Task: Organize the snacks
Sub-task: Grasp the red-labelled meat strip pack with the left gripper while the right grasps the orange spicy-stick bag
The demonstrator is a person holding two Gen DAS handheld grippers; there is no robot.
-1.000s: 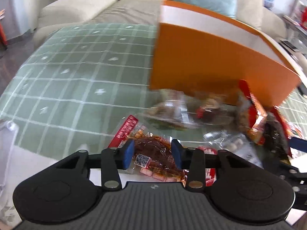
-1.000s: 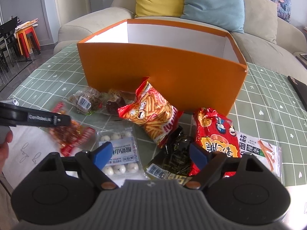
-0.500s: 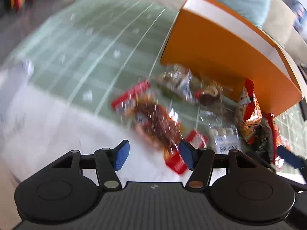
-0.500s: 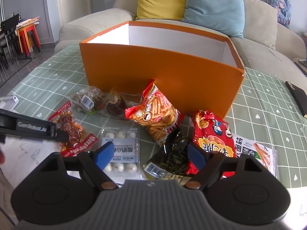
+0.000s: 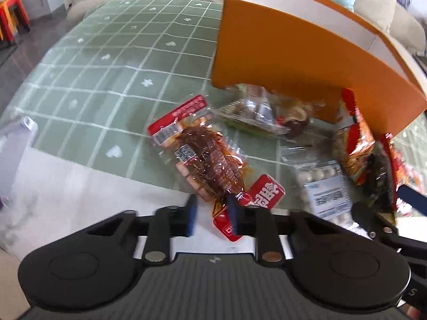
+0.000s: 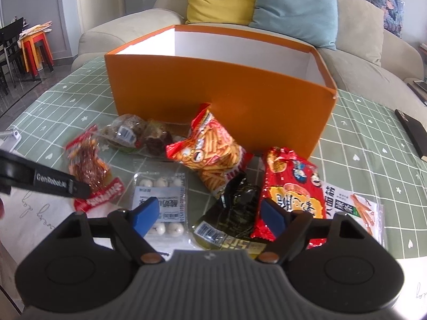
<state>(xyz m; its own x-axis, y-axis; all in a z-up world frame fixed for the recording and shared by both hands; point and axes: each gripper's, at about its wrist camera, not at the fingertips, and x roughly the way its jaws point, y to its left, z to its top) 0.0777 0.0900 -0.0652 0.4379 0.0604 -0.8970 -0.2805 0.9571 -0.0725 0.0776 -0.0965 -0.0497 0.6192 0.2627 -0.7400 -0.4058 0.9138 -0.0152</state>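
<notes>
Item: clear red-ended packet of brown spiced meat (image 5: 210, 160), flat on the green checked tablecloth (image 5: 112, 61) before the open orange cardboard box (image 6: 221, 90), its near end pinched by the closed left gripper (image 5: 210, 210), seemingly for boxing; right gripper (image 6: 210, 213) hovers wide open, empty, above the loose snacks

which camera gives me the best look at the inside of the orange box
The right wrist view. It looks over the near wall of the orange box and shows its white inner walls, though not the floor. The left wrist view catches the box from one corner, mostly outer wall and only a strip of white.
</notes>
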